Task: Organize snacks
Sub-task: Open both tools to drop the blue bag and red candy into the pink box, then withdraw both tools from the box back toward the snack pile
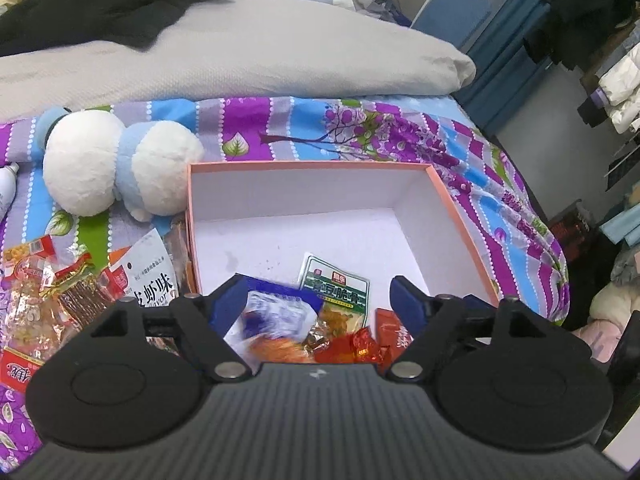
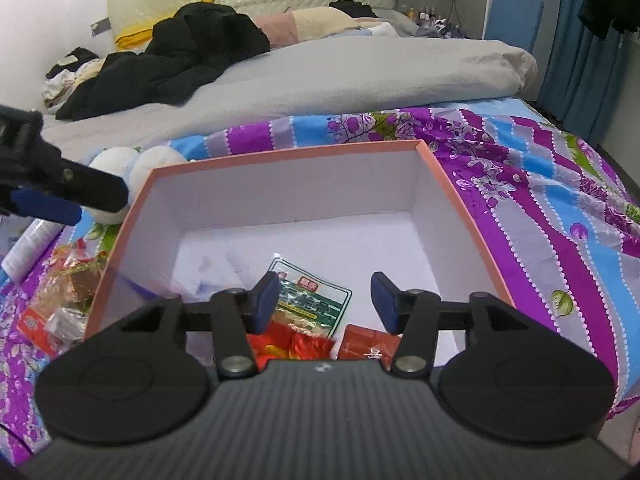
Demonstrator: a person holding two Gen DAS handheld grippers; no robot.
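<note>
A pink box (image 1: 308, 165) with a white inside lies open on the flowered bedsheet. In it are a green snack packet (image 1: 340, 288), red-wrapped candies (image 1: 352, 346) and a red packet (image 1: 394, 328). My left gripper (image 1: 318, 304) hangs open over the box's near left part. A blurred blue packet (image 1: 276, 312) lies loose between its jaws, close to the left pad. My right gripper (image 2: 324, 300) stands open above the same green packet (image 2: 316, 292) and red candies (image 2: 296, 346), with nothing pressed between its pads. More snack packets (image 1: 60, 292) lie on the sheet left of the box.
A white and blue plush toy (image 1: 120, 168) lies behind the box's left corner, with a white bottle (image 1: 6, 192) further left. A grey duvet (image 1: 240, 52) and dark clothes fill the bed behind. The bed's edge drops off at the right (image 1: 552, 240).
</note>
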